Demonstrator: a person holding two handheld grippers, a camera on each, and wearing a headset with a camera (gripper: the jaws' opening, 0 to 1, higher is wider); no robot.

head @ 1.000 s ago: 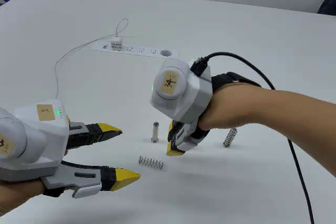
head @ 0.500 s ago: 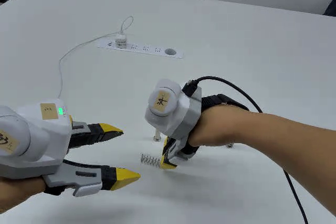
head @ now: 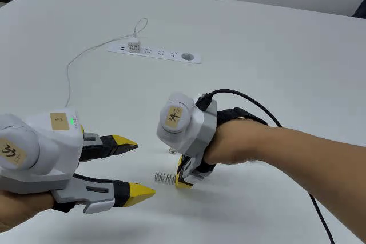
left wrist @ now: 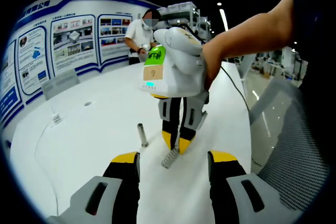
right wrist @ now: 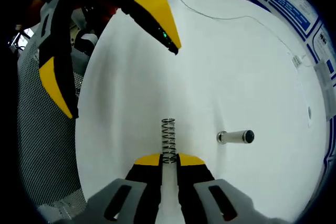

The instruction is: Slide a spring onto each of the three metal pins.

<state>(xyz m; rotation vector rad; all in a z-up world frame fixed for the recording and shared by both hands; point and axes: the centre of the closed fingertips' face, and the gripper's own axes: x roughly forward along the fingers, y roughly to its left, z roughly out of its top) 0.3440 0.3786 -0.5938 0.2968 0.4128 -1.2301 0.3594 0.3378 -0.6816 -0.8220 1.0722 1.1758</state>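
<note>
A bare spring (head: 164, 178) lies on the white table (head: 274, 55). My right gripper (head: 183, 182) points down at the table and is shut on the spring's right end; in the right gripper view the coil (right wrist: 168, 140) runs straight out from between the yellow tips (right wrist: 169, 161). A short metal pin (head: 171, 151) stands just behind it, partly hidden by the gripper body; it also shows as the pin (right wrist: 236, 137) and the pin (left wrist: 142, 135). My left gripper (head: 142, 167) hovers open to the left, its jaws (left wrist: 174, 158) facing the spring (left wrist: 170, 157) and the right gripper (left wrist: 178, 142).
A white power strip (head: 154, 52) with a plugged charger and a thin white cable lies at the back of the table. A black cable (head: 251, 98) trails from the right gripper. A mesh chair (left wrist: 294, 145) stands off the table's edge.
My right gripper has come down and to the left onto the loose spring and closed on its end. The left gripper has stayed open in place.
</note>
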